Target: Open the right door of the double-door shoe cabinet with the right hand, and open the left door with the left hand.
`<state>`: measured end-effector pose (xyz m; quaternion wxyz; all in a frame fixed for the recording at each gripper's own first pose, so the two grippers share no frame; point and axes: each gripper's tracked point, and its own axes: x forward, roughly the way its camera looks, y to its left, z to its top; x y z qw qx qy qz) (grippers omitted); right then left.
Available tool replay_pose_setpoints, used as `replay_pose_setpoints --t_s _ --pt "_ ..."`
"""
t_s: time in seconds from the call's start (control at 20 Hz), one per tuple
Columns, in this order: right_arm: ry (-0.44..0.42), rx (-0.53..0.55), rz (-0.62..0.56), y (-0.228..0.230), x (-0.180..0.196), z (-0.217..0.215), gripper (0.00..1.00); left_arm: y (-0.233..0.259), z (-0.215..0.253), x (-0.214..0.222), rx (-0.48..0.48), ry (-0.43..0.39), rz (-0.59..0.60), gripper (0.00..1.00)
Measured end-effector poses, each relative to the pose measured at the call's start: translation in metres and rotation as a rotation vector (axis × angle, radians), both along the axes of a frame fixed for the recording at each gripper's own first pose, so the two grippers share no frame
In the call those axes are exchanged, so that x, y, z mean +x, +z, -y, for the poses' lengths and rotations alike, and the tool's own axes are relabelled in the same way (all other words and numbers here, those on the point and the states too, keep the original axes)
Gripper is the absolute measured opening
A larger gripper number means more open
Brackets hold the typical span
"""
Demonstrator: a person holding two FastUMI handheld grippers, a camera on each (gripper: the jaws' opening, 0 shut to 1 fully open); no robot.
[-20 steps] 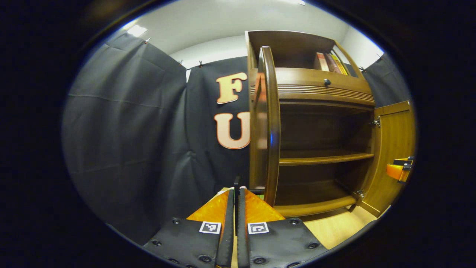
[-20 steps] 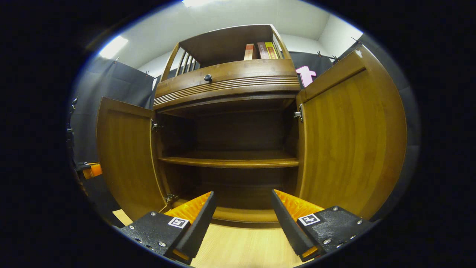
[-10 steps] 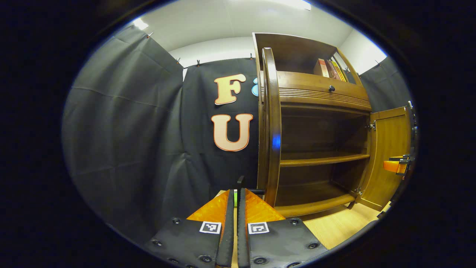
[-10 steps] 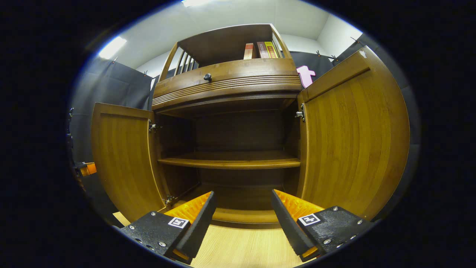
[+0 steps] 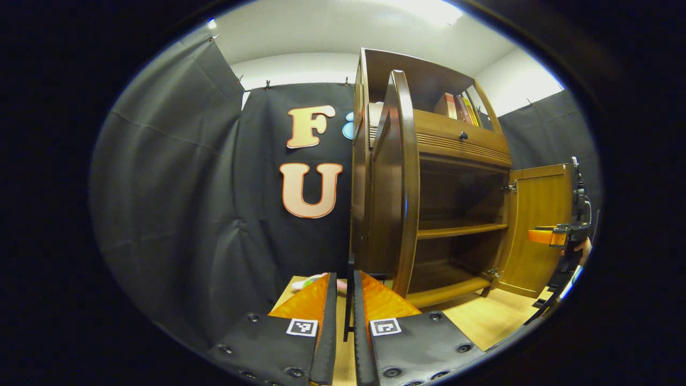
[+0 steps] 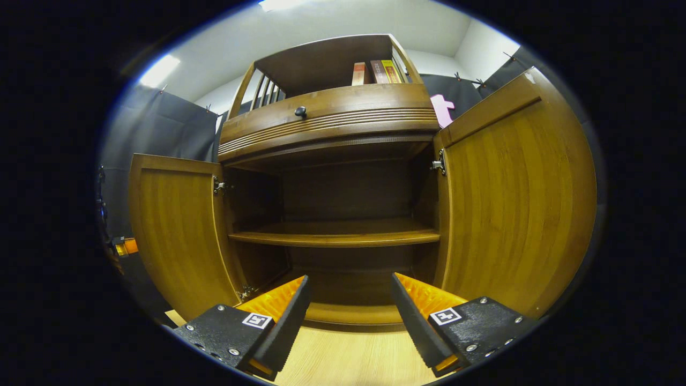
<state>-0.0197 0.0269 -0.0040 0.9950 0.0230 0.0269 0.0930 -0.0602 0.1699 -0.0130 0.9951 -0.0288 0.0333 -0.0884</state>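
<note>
- Left gripper [image 5: 344,300]: fingers drawn almost together, a thin dark bar standing upright in the narrow slit between them. Whether both pads press on that bar cannot be told.
- Just ahead of its fingertips and slightly to the right stands the left door [image 5: 399,182], swung wide and seen nearly edge-on, its rounded front edge facing the camera.
- Beyond that edge, to the right, the cabinet [image 5: 455,145] is open, with a middle shelf [image 5: 461,230] and a bottom board inside.
- Farther right, the right door [image 5: 536,230] hangs open on its hinges; the right gripper [image 5: 552,236] shows as an orange and black shape beside that door's outer edge, with a hand [image 5: 584,249] behind it.
- A pale pink and green item [image 5: 313,280] lies on the floor just past the left fingertip; what it is cannot be told.
- Right gripper [image 6: 348,300]: released, fingers spread wide with nothing between them, aimed straight into the cabinet's lower opening over the wood floor [image 6: 353,359].
- From it, the right door stands close on the right, the left door farther off on the left, both swung outward.
- Above, a drawer with a dark knob [image 6: 300,111], and books [image 6: 378,72] on the top shelf.
</note>
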Motion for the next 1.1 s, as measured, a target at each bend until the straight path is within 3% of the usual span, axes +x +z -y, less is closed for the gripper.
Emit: replay_pose_setpoints --t_s 0.1,0.25,0.45,0.75,0.95,1.1 --pt "-0.007 -0.009 -0.003 0.0 0.0 0.001 0.92 0.0 0.001 -0.001 0.004 -0.012 -0.015 0.22" --pt "-0.025 -0.01 -0.001 -0.001 0.003 0.005 0.92 0.007 -0.005 -0.013 0.097 0.042 -0.019 0.22" --pt "-0.015 0.002 0.002 0.004 0.013 0.011 0.92 0.051 -0.004 -0.052 0.134 0.087 0.053 0.22" --pt "0.023 0.003 0.017 0.009 0.022 0.01 0.92 0.123 0.061 -0.054 0.164 0.031 0.214 0.22" --pt "0.017 -0.006 0.051 0.02 0.017 0.024 0.91 0.103 0.123 -0.017 0.152 0.016 0.151 0.21" --pt "0.019 0.008 0.073 0.028 0.012 0.033 0.92 0.087 0.173 0.011 0.072 -0.062 0.081 0.21"
